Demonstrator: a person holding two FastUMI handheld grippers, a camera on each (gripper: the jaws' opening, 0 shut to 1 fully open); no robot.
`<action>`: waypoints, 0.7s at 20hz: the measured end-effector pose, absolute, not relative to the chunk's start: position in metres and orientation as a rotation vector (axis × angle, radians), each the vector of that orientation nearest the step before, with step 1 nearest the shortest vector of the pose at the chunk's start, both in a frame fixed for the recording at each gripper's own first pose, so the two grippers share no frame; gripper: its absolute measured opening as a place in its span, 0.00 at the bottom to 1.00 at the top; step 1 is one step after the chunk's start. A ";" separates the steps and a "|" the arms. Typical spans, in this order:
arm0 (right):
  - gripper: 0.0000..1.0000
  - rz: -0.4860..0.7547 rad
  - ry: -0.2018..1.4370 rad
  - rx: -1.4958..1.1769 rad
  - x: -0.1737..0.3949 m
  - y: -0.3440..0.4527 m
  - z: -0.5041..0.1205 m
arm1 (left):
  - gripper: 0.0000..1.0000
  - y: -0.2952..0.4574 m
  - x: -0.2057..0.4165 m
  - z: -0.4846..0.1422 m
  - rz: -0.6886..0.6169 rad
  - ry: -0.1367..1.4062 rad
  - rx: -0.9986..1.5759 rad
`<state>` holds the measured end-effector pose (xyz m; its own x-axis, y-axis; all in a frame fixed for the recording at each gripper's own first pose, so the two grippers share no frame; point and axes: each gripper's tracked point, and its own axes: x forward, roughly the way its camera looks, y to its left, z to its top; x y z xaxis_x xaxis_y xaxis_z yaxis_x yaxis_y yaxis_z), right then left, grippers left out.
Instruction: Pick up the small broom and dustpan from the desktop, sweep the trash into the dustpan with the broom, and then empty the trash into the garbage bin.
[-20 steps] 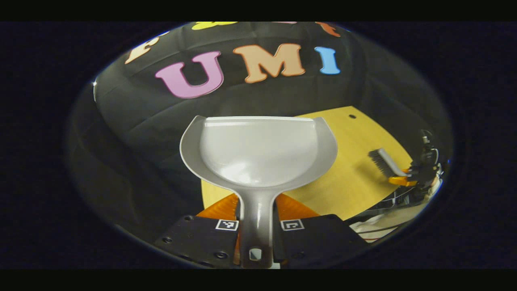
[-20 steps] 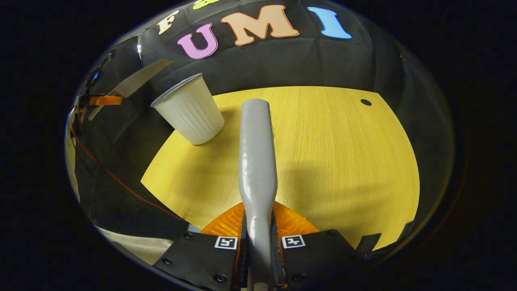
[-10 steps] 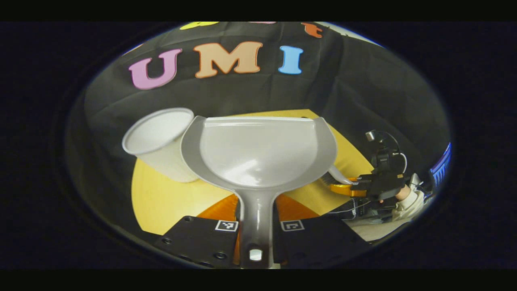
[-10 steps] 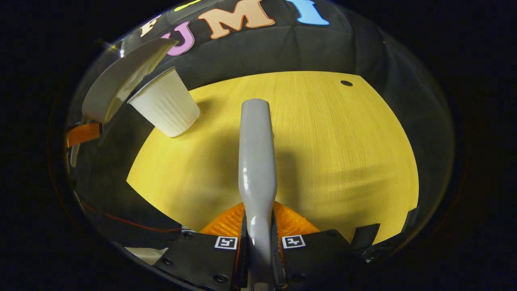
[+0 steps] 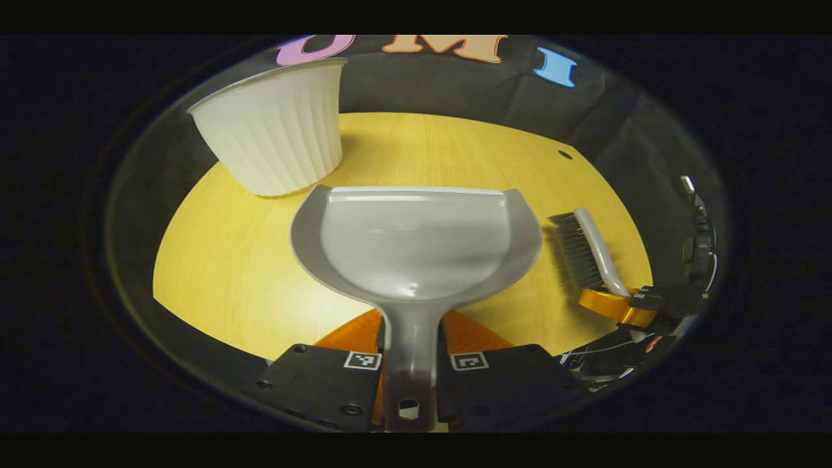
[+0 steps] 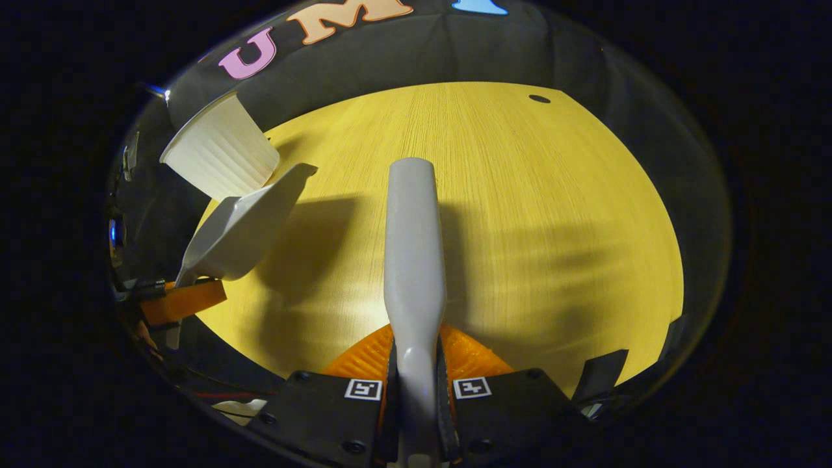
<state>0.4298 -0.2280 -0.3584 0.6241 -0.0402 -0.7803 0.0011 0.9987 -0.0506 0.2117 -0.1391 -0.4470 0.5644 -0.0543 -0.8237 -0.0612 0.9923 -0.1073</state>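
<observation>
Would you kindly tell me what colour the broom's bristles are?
The broom's bristles are dark grey, nearly black; the left gripper view shows them best.

No brand, number or readable label stands on anything here; each gripper merely carries two small square black-and-white marker tags (image 5: 363,361) on its fingers, coded patterns that cannot be read as words.

Staged recording booth, not a lived-in room.
Black cloth wall (image 6: 416,58) draped behind a light wood bench (image 6: 520,195); loose cables (image 5: 604,348) trailing at the bench edge; dark surroundings beyond.
</observation>
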 end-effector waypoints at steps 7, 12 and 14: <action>0.26 -0.032 0.969 -0.072 0.439 -0.224 -0.374 | 0.24 -0.136 0.209 -0.451 0.031 1.039 -0.049; 0.29 -0.023 0.998 -0.033 0.443 -0.224 -0.385 | 0.30 -0.136 0.200 -0.459 0.042 1.073 -0.060; 0.30 -0.005 1.000 0.004 0.437 -0.223 -0.383 | 0.31 -0.136 0.204 -0.468 0.042 1.077 -0.046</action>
